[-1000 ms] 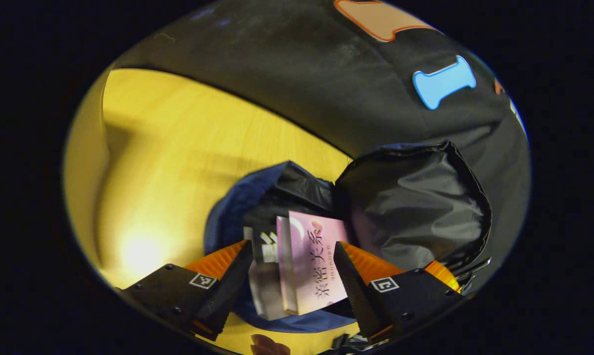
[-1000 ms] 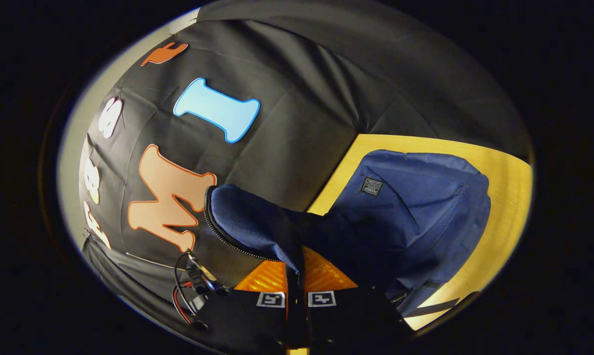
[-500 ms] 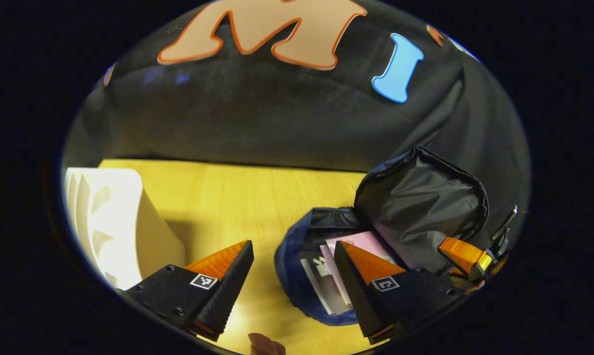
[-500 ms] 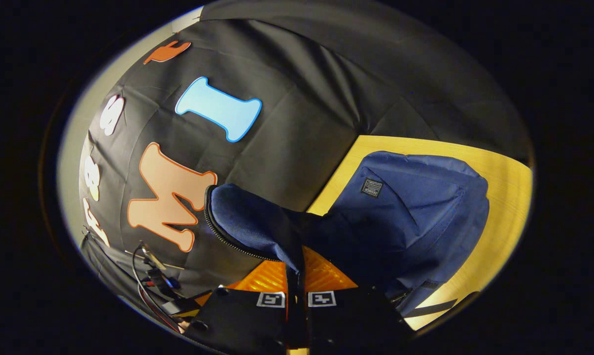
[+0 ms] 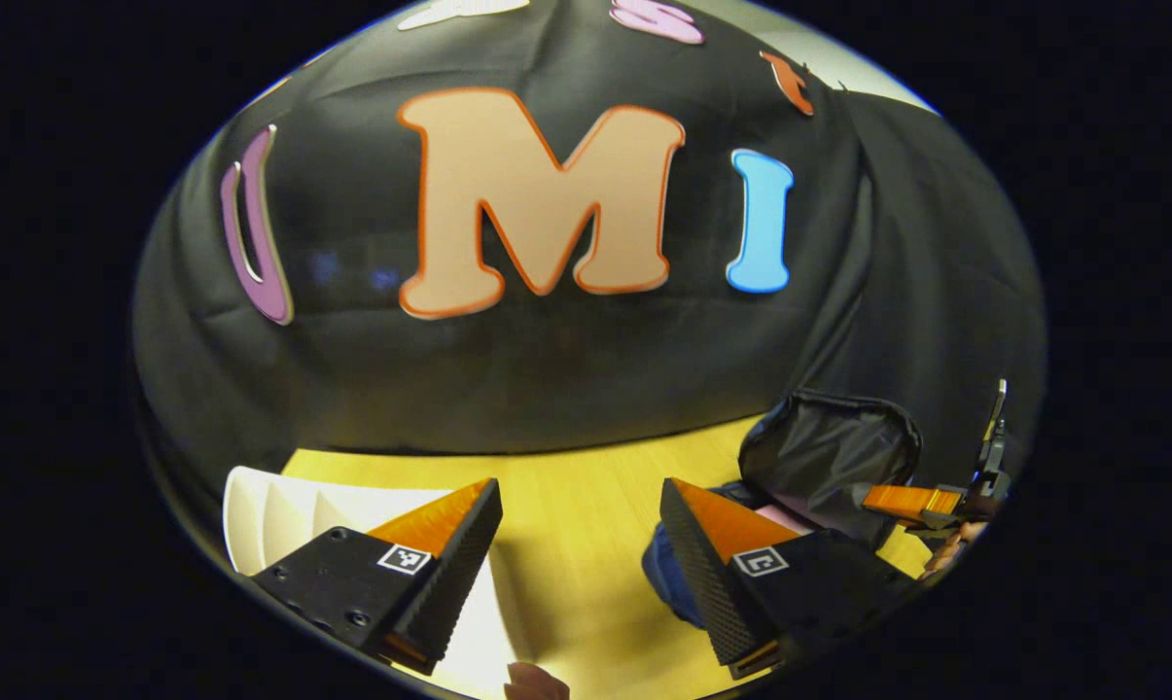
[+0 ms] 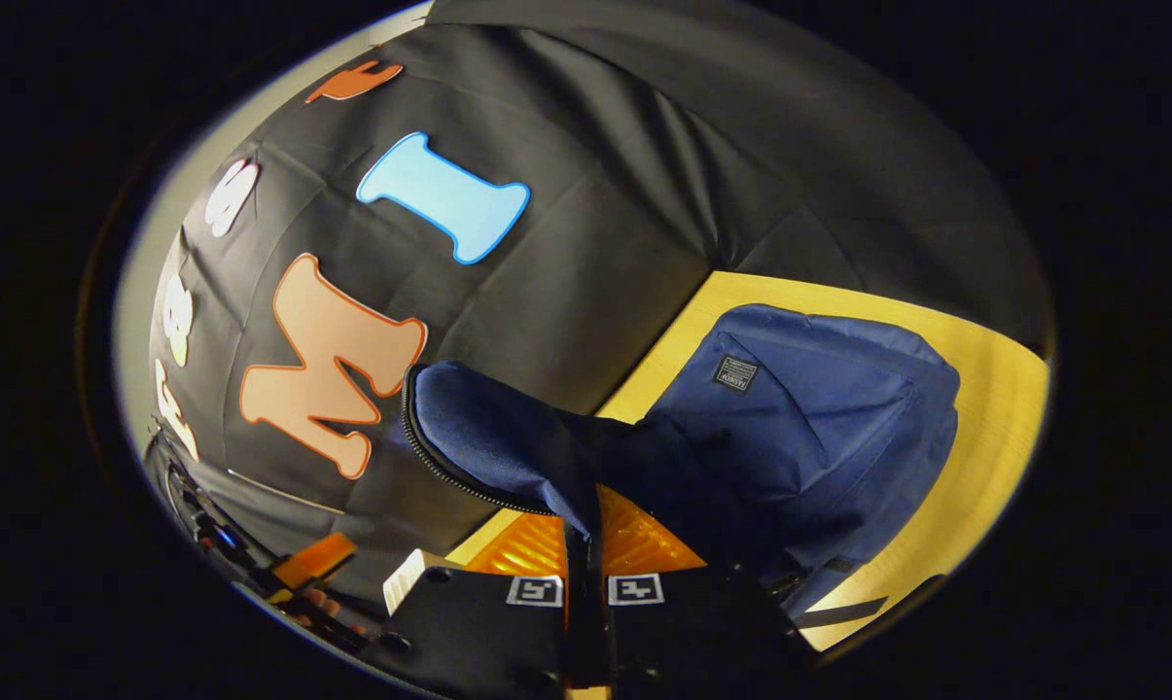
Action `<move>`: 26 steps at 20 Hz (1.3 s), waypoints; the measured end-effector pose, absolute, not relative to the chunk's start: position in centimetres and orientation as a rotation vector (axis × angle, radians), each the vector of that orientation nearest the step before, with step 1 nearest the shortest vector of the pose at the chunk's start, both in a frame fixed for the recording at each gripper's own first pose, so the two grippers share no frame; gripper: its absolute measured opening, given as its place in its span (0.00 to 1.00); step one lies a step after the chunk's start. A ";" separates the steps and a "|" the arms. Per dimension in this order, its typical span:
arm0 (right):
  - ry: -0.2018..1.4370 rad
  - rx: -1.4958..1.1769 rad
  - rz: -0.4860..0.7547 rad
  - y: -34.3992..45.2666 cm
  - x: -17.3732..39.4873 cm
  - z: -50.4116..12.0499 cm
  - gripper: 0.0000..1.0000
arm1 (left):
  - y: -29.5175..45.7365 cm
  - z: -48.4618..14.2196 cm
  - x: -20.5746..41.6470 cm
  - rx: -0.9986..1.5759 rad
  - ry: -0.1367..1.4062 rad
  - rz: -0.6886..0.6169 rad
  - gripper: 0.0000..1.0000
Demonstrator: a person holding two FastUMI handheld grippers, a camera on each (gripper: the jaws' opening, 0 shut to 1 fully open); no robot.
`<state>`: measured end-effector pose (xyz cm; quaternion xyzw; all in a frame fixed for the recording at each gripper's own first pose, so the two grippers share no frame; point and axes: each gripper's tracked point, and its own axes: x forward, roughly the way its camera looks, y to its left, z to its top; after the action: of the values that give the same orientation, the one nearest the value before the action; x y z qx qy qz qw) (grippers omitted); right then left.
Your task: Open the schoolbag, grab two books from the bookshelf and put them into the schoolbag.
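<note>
1. Left gripper [image 5: 581,544]: the jaws are seen spread wide with nothing between them, held above the yellow table [image 5: 566,486]. It is released and empty.

2. Right gripper [image 6: 586,544]: the jaws are closed tight on a fold of the schoolbag flap [image 6: 493,442], the cloth being pinched between both fingers. In the left gripper view this gripper is seen at about 3 o'clock, holding the flap raised.

3. Schoolbag [image 6: 819,408]: it lies on the table, with its blue body seen at about 3 o'clock in the right gripper view. In the left gripper view its opened mouth, with black lining [image 5: 829,457], sits at about 4 o'clock, just behind the left gripper's right-hand finger.

4. Books: a pink edge [image 5: 790,513] is visible inside the bag's mouth, taken to be a book. How many books lie inside cannot be told.

5. Bookshelf [image 5: 284,506]: a white divided rack stands at about 7 o'clock in the left gripper view; the slots in view appear empty.

6. Step in hand: the bag is judged open and held so, with the loading stage at or near its end.

7. Next move: a check on the book count is called for; if one is wanting, the left gripper must be taken to the rack while the flap is kept raised.
</note>
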<state>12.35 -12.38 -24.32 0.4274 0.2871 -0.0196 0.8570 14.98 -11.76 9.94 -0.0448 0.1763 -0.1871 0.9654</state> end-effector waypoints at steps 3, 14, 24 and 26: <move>0.621 0.810 -0.024 -11.2 12.2 -24.6 0.04 | -8.5 12.4 13.7 -0.110 0.312 -0.350 0.96; 0.667 0.515 0.043 -8.4 10.8 -26.3 0.06 | 0.5 15.6 11.1 -0.167 0.240 -0.212 0.94; 0.701 0.259 0.148 -3.4 7.4 -27.8 1.00 | 1.9 15.1 8.4 -0.221 0.265 -0.197 0.94; 0.692 0.207 0.155 -2.9 6.7 -27.7 0.99 | 1.9 15.5 7.9 -0.229 0.256 -0.203 0.96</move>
<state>6.75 -2.95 -27.73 0.1010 0.3380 0.0759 0.9326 7.91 1.86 15.53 -0.1140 0.1270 -0.1009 0.9802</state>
